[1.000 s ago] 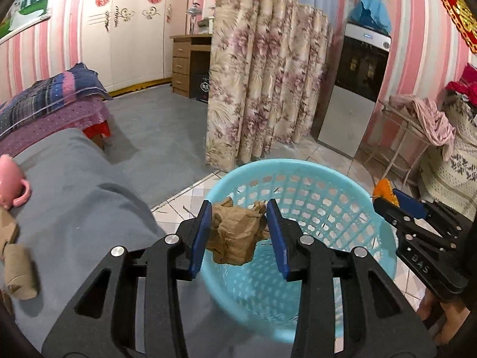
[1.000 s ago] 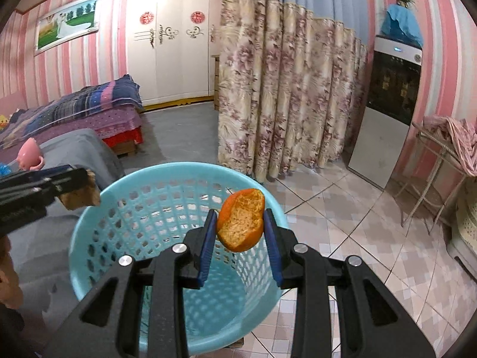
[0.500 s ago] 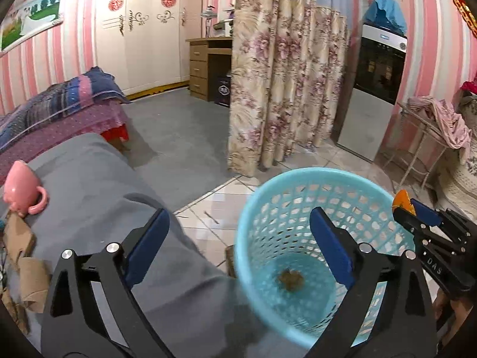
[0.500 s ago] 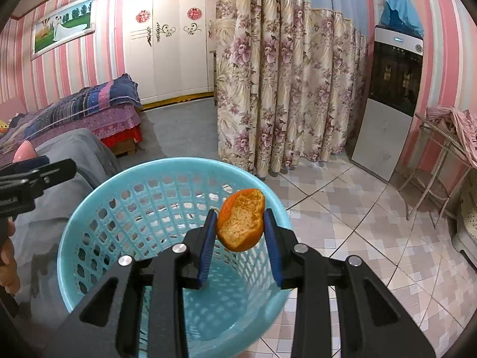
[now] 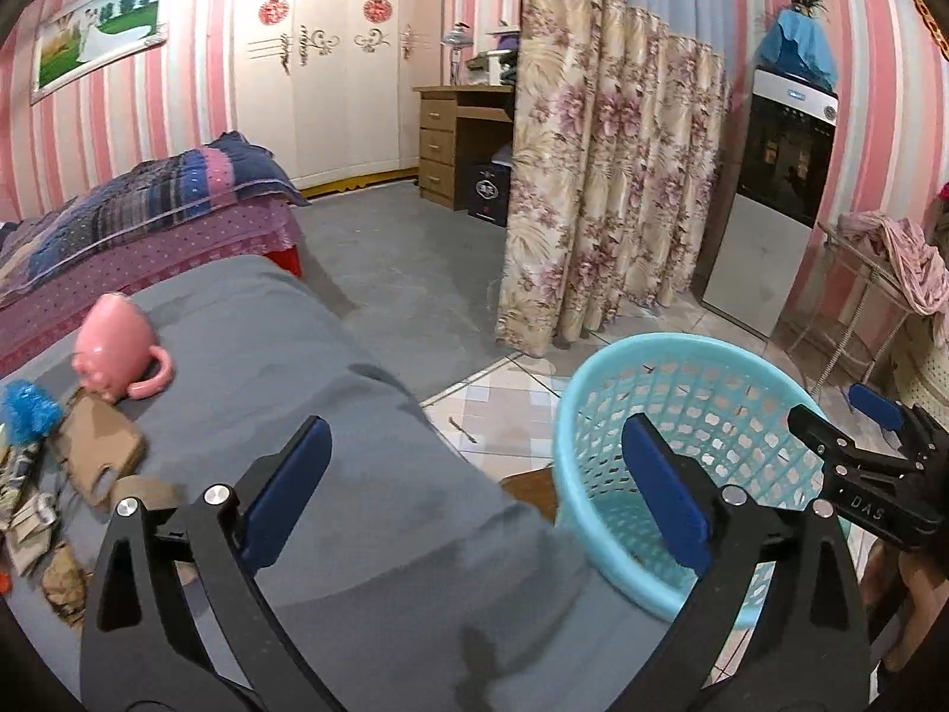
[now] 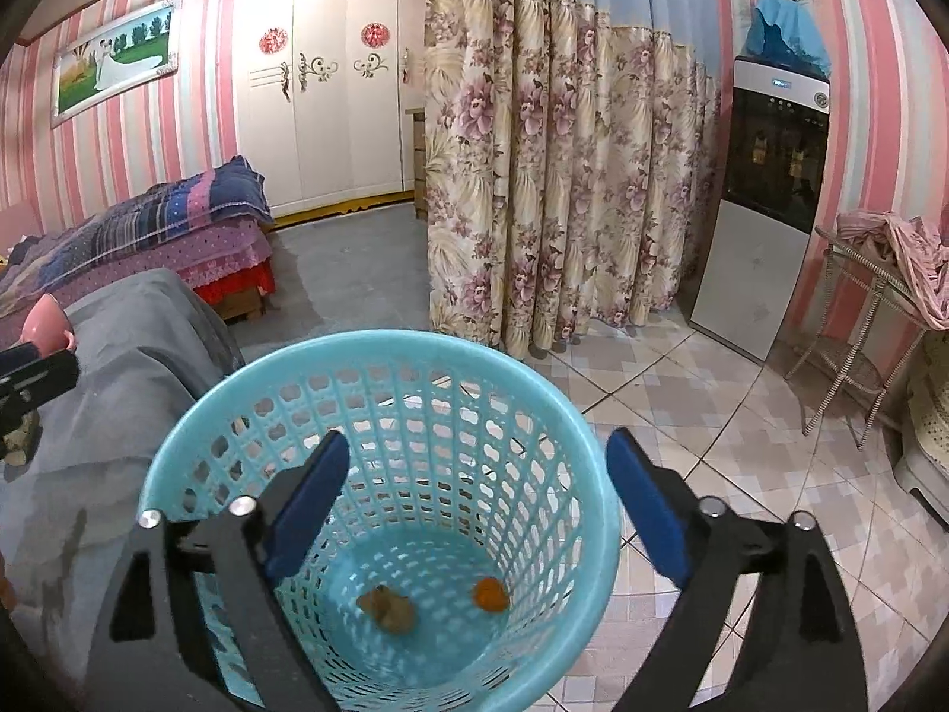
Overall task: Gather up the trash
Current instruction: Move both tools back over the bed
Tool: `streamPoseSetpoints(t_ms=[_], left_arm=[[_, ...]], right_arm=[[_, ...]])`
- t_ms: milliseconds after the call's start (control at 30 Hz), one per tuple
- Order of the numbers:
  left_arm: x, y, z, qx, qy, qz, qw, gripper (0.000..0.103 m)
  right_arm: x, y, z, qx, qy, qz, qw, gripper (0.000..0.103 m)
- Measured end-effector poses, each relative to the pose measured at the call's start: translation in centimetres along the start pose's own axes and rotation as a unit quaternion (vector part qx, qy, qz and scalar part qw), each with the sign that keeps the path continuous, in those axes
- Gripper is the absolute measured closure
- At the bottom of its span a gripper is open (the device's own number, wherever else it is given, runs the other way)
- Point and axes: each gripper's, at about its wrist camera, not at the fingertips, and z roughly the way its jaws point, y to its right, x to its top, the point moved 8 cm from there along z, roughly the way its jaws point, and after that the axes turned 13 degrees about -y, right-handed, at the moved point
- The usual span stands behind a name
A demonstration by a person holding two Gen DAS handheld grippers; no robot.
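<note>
Both your grippers, left point(image 5: 474, 492) and right point(image 6: 474, 504), now gape empty over the perforated turquoise plastic basket point(image 6: 599, 510), orange peel point(image 6: 490, 594) dropped; next, pinch the light, stiff brown cardboard scrap point(image 5: 98, 451) at lower left by its edge.

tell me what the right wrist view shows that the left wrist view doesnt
Only the right wrist view looks down to the basket floor, where the crumpled brown paper and the orange peel lie apart.

Only the left wrist view shows the scraps left on the grey cover: a cardboard piece and a blue fuzzy thing.

Both show the blue basket, the pink cup, and both grippers, left gripper and right gripper, open and holding nothing.
</note>
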Motion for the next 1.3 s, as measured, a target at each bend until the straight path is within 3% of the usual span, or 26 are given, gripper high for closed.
streamPoseSetpoints(t_ms=[267, 500, 867, 1300], left_arm=[[-2.2, -6.0, -4.3, 0.037, 0.01, -0.037, 0.9986, 0.006], [-5.7, -12.9, -8.2, 0.084, 0.018, -0.077, 0.9933, 0.006], [-11.9, -23.4, -14.0, 0.154, 0.021, -0.149, 0.9766, 0.006], [-19.2, -32.7, -16.2, 0.19, -0.008, -0.218, 0.9573, 0.006]], right_arm=[[-0.9, -5.2, -1.7, 0.017, 0.008, -0.035, 0.999, 0.007], [-1.8, -12.0, -3.1, 0.058, 0.015, -0.067, 0.996, 0.007], [-3.4, -22.2, -6.0, 0.109, 0.022, -0.133, 0.985, 0.007], [-5.1, -28.2, -8.1, 0.124, 0.027, -0.185, 0.974, 0.007]])
